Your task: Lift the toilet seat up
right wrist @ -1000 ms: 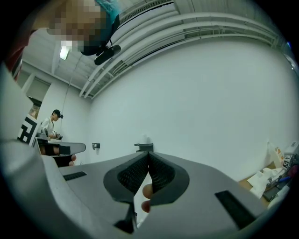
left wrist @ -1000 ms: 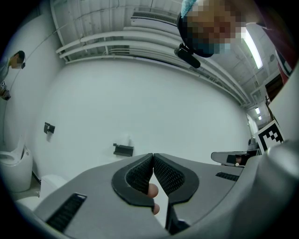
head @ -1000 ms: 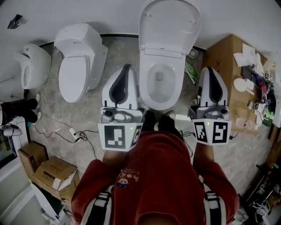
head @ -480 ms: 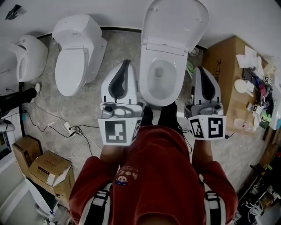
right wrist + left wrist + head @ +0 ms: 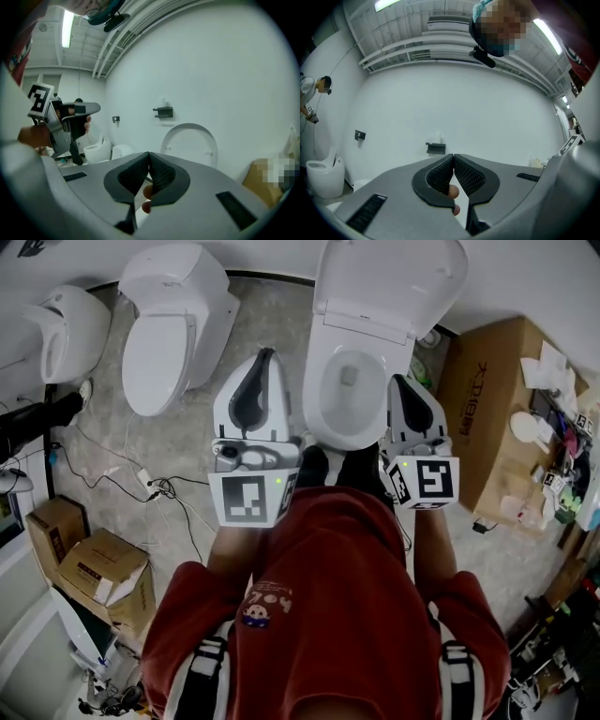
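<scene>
White moulded plastic, the oval toilet seat ring (image 5: 345, 439) appears to lie flat on the ceramic bowl of the middle toilet. Above it the raised white lid (image 5: 389, 282) leans toward the wall. The ring probably handles as light, stiff and slick, and swings on hinges at the back. The best hold is likely under its front edge, lifted gently so it does not knock hard into the lid. The left gripper (image 5: 265, 357) and right gripper (image 5: 398, 381) flank the bowl, both with jaws clenched together on nothing.
</scene>
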Motion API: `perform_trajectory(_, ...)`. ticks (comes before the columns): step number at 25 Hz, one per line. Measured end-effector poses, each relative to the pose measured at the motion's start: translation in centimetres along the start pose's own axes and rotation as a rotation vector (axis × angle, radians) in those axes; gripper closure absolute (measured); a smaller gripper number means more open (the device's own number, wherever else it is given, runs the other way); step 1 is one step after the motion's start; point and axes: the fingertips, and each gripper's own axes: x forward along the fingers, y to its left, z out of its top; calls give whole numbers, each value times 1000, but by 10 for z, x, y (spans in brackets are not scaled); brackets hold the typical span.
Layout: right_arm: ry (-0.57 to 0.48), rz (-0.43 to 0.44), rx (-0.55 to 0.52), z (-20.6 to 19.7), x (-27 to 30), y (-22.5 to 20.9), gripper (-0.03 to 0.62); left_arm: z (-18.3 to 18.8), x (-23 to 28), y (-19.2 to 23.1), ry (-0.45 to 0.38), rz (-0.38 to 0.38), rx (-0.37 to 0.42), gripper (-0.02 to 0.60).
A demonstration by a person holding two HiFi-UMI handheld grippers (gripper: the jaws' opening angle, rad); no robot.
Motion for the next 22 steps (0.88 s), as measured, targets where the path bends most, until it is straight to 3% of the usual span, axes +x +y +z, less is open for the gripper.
perform_trajectory(7,115,73,74,-58,24,10,580,-7,-2,5,25,9,15,563)
perform_trajectory(22,418,234,-4,-194,41,44,580,-38,-30,20,72,103,7,563)
